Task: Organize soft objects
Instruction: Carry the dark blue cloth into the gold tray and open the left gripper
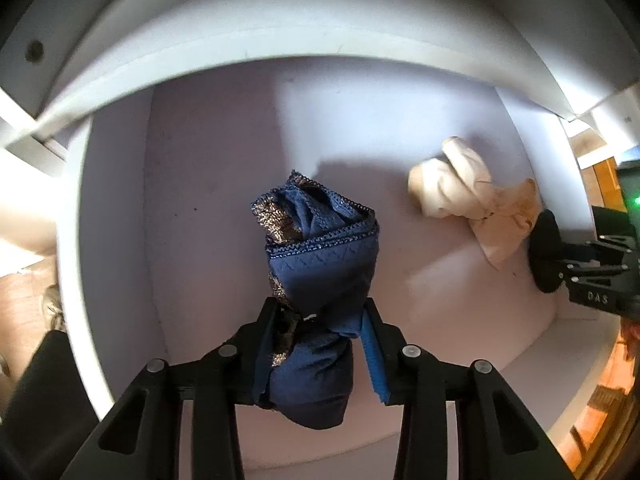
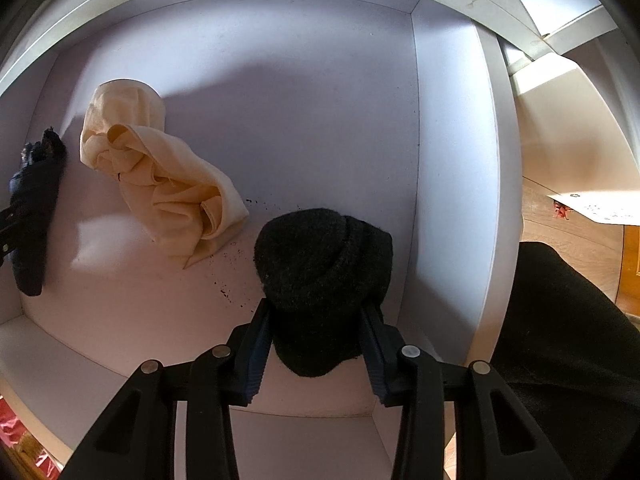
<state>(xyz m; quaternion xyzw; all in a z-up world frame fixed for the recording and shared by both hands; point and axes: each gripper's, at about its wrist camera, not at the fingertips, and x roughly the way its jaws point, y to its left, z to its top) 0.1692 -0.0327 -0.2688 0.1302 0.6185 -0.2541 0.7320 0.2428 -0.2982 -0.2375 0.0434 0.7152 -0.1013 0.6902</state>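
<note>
Left hand-held gripper: clenched on the navy lace-trimmed garment; both fingers press its bunched middle, and the cloth stands up beyond the fingertips toward 12 o'clock and hangs below them toward 6.
Right hand-held gripper: clenched on the black knit sock roll; fingers squeeze its lower half, the rounded top rises past the tips toward 12 o'clock.
Cream cloth: lies crumpled and twisted on the white shelf floor, at 10 o'clock from the right hand-held gripper; in the left wrist view it sits at 2 o'clock, apart from the navy garment.
Shelf compartment: white cubby, back wall ahead of both cameras; right side wall just beside the black sock roll.
Dark specks: scattered on the shelf floor between the cream cloth and the black sock roll.
Cross-view: navy garment shows at 9 o'clock in the right wrist view; black sock roll shows at 3 o'clock in the left wrist view.
Contact with shelf floor for either held item: cannot tell.
</note>
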